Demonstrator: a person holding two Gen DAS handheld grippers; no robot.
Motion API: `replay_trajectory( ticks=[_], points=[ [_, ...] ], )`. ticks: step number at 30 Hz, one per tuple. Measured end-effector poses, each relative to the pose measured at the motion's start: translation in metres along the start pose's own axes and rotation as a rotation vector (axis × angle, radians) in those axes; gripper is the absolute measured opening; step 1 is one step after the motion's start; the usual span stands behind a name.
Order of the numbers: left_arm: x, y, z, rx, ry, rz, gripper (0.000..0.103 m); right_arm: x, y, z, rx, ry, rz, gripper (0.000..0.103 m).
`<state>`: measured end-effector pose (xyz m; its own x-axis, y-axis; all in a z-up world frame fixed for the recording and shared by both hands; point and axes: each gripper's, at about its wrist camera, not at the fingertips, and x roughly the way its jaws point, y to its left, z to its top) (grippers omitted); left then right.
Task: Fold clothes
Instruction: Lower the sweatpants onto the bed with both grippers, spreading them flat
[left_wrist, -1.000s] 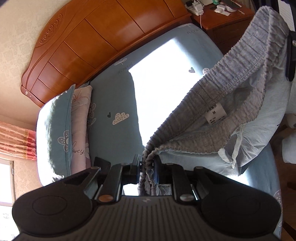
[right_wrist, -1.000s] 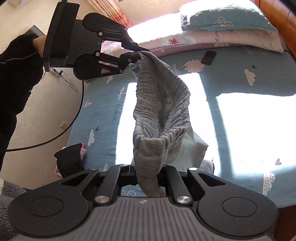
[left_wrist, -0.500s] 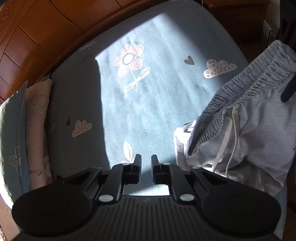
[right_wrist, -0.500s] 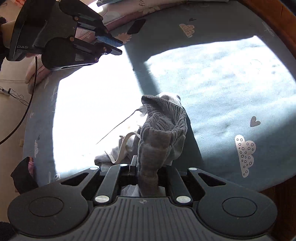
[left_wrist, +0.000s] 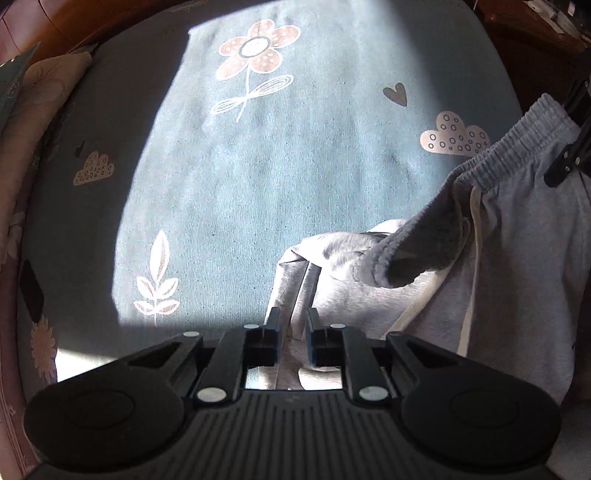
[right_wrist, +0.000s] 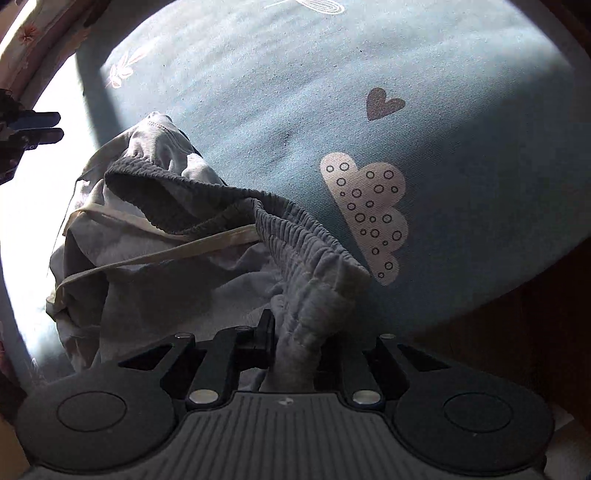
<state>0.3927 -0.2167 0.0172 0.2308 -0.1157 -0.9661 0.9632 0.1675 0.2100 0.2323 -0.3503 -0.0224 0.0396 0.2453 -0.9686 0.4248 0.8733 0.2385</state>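
Note:
Grey sweatpants (left_wrist: 517, 258) lie crumpled on the blue patterned bed sheet (left_wrist: 295, 166), with the elastic waistband (right_wrist: 295, 229) and a pale drawstring (right_wrist: 147, 258) showing. My right gripper (right_wrist: 295, 332) is shut on one end of the waistband, low over the sheet; the bunched cloth hides its right finger. That gripper also shows at the right edge of the left wrist view, as the right gripper (left_wrist: 569, 162). My left gripper (left_wrist: 293, 325) hovers just above a loose fold of the pants, its fingers a narrow gap apart and holding nothing. In the right wrist view the left gripper (right_wrist: 59, 126) sits left of the heap.
Pillows (left_wrist: 37, 129) line the left side of the bed, with a dark phone (left_wrist: 31, 291) beside them. The wooden headboard (left_wrist: 55, 22) and a nightstand (left_wrist: 535, 22) stand beyond the mattress. The bed's edge (right_wrist: 517, 288) drops to dark wood at the right.
My left gripper let go of the waistband and came down beside the heap. My right gripper lowered the pants, which hung between both grippers, onto the sheet.

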Motion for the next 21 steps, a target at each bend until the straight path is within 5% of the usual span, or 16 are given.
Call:
replay_trajectory(
  ticks=[7,10,14,18,21],
  points=[
    [-0.014,-0.026,-0.051,-0.273,-0.016,0.018,0.016,-0.002,-0.023,-0.007,0.009,0.025,-0.14,0.05],
    [-0.025,-0.043,-0.076,-0.354,-0.017,0.021,0.016,-0.023,-0.019,-0.003,-0.05,-0.035,-0.225,0.051],
    [-0.032,-0.068,-0.1,-0.425,-0.017,0.019,0.016,-0.038,0.007,0.024,-0.192,-0.175,-0.134,0.063],
    [-0.029,-0.098,-0.114,-0.424,-0.029,0.028,0.016,-0.01,0.039,0.073,-0.357,-0.282,0.005,0.065],
    [-0.025,-0.114,-0.123,-0.441,-0.033,0.026,0.016,0.022,0.053,0.11,-0.415,-0.282,0.078,0.065]
  ],
)
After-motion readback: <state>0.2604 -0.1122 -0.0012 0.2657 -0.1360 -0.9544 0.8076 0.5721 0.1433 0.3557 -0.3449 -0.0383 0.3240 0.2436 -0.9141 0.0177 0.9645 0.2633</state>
